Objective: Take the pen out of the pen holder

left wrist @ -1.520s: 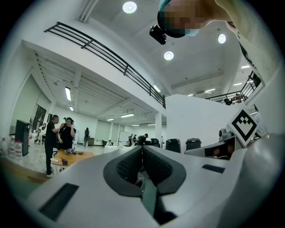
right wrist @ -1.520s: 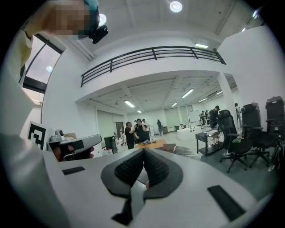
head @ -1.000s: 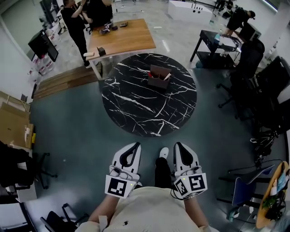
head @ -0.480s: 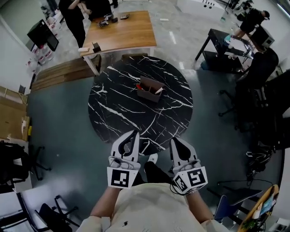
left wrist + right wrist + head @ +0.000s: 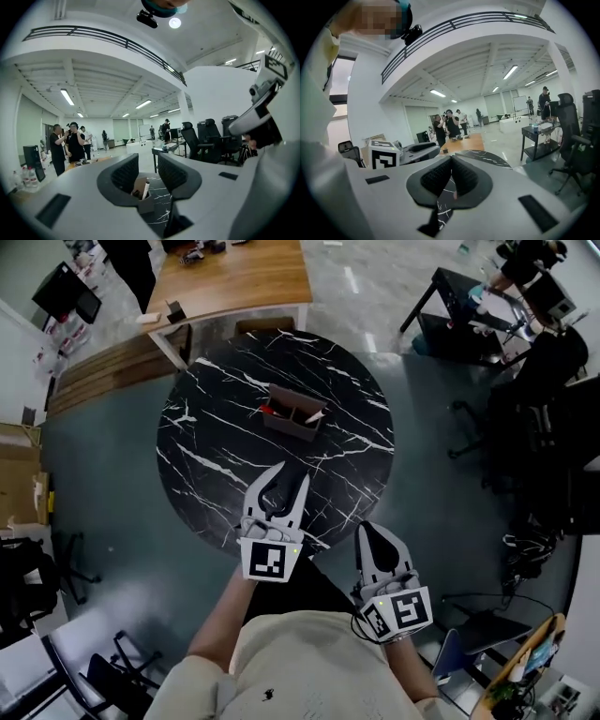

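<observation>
A brown pen holder [image 5: 291, 418] stands near the middle of the round black marble table [image 5: 206, 456]. A white pen [image 5: 314, 414] leans out at its right end, and something red shows at its left end. My left gripper [image 5: 292, 474] hangs over the table's near part, short of the holder. Its jaws are opening and nothing is between them. In the left gripper view the holder [image 5: 138, 186] and pen [image 5: 146, 188] show far off through the gap of that gripper [image 5: 149, 171]. My right gripper [image 5: 368, 527] is shut and empty at the table's near edge; its pads [image 5: 451, 176] meet.
A wooden table [image 5: 234, 277] stands beyond the round one. A black desk [image 5: 459, 306] and office chairs [image 5: 544, 381] are at the right. Cardboard [image 5: 14, 474] lies on the floor at the left. People [image 5: 68, 145] stand far behind the wooden table.
The table has come much closer. My left gripper has moved forward over the table's near part and its jaws have parted. The right gripper has stayed shut and trails behind.
</observation>
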